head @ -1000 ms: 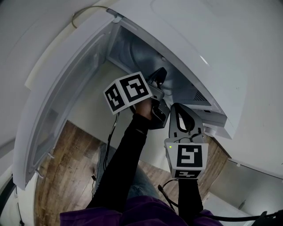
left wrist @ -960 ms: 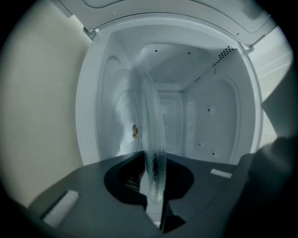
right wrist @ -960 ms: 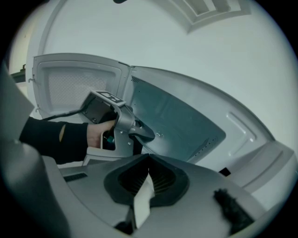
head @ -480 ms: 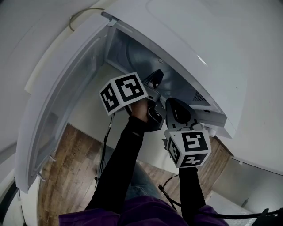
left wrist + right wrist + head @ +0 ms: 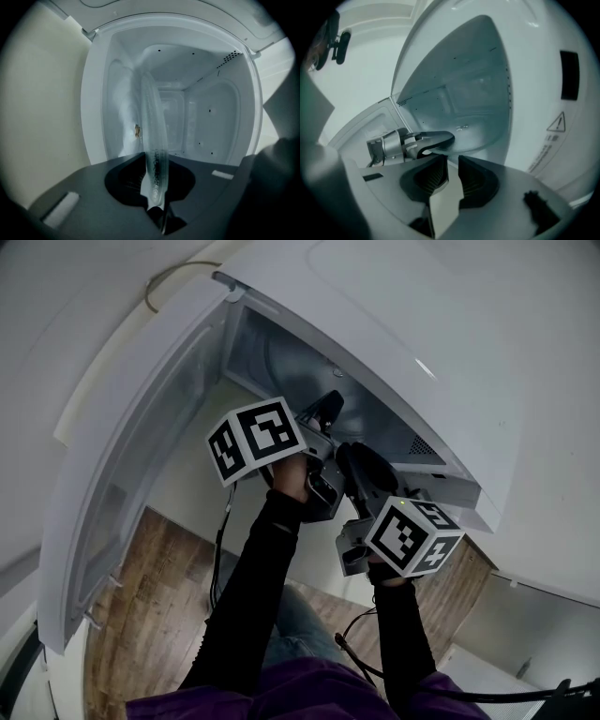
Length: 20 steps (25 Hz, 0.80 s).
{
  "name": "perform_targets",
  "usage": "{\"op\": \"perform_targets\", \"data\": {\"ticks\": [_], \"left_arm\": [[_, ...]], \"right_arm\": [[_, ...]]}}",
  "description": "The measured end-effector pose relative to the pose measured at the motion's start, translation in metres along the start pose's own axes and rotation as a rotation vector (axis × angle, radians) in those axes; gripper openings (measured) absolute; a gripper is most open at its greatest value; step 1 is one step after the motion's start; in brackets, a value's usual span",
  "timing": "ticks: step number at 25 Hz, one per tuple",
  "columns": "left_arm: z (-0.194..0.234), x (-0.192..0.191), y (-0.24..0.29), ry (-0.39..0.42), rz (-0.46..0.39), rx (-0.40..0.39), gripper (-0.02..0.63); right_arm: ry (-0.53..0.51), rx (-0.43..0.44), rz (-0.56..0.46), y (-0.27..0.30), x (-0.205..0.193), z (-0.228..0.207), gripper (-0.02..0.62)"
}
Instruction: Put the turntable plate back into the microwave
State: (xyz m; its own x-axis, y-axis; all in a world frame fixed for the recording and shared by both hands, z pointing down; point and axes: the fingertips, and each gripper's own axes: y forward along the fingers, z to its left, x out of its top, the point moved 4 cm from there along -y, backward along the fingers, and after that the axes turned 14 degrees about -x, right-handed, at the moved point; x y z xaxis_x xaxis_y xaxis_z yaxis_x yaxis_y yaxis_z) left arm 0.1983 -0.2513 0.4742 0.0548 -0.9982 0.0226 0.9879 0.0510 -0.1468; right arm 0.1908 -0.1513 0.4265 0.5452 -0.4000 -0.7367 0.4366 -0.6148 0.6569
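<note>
Left tool [image 5: 156, 200] grips narrow on the rim of the glass turntable plate [image 5: 153, 122], its jaws almost together with only the thickness of the glass between the pads. From that grip the plate runs straight ahead of the tool, seen edge-on, into the open cavity of the white microwave [image 5: 220, 117]. Whether its far rim touches any wall of the cavity cannot be told. A patch of vent holes [image 5: 229, 55] sits above and to the right of the tool, and the oven's pale frame wraps round the view ahead.

Just beside it, on its right, the right tool [image 5: 451, 164] points at the same opening. Its jaws have just been opening and stand partly apart, ribbed pads bare, nothing between them. Ahead of this tool and to its left, the left tool's jaws reach into the cavity. To its right is the microwave's front panel with a warning triangle [image 5: 557, 123].

Seen from above, the two tools crowd the mouth of the oven. The left marker cube [image 5: 255, 439] sits near the right marker cube [image 5: 412, 536], and each tool is held by a person in black sleeves [image 5: 253, 596]. The microwave door [image 5: 131, 465] is swung wide open, out to the left of the left tool. Below both tools lies a wooden floor [image 5: 141, 606].
</note>
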Motion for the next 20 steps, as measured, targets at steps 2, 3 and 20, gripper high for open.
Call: {"op": "perform_targets", "data": {"ticks": [2,3,20], "left_arm": [[0.000,0.000,0.000,-0.005,0.001,-0.009,0.035],[0.000,0.001,-0.001,-0.009,0.000,-0.014,0.035],[-0.002,-0.002,-0.002,0.007,0.019,-0.051,0.035]], "right_arm": [[0.055,0.020,0.011,0.002,0.001,0.000,0.091],[0.081,0.030,0.016,0.003,0.001,0.000,0.092],[0.434,0.138,0.021,0.011,0.002,0.006,0.106]]}}
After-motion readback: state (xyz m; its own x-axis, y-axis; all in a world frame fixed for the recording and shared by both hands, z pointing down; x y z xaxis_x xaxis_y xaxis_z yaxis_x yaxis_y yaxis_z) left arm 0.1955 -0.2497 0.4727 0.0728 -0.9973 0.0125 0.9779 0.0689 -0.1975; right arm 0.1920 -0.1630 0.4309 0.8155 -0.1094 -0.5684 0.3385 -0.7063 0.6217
